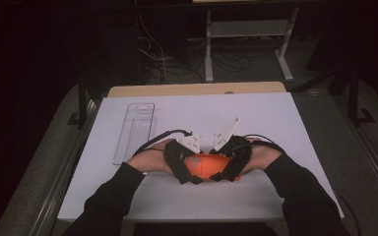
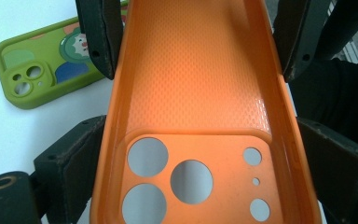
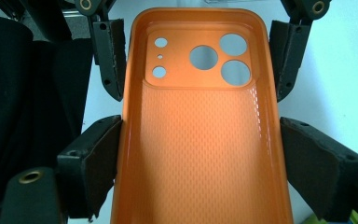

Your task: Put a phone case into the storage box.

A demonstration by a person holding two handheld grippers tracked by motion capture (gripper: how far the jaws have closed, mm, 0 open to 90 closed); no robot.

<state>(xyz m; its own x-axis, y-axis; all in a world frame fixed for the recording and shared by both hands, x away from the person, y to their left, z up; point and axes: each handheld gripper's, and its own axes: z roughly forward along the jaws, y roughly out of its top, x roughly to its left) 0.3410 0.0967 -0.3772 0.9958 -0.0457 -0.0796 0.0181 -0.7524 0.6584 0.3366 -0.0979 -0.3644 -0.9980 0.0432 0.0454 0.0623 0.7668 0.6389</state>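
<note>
High view: an orange phone case is held between the left gripper and the right gripper, low over the near half of the white table. Relative to the case, a clear plastic tray lies well apart to the left and farther back. In the left gripper view, the camera-hole end of the case is bracketed by wide-set jaws whose pads sit against the side walls, and a green phone case is seen just beyond it on the table. In the right gripper view, the plain end is clasped likewise, pads touching both long edges. By judgement, 2 grips are used so the flexible shell is kept level, hollow side up.
</note>
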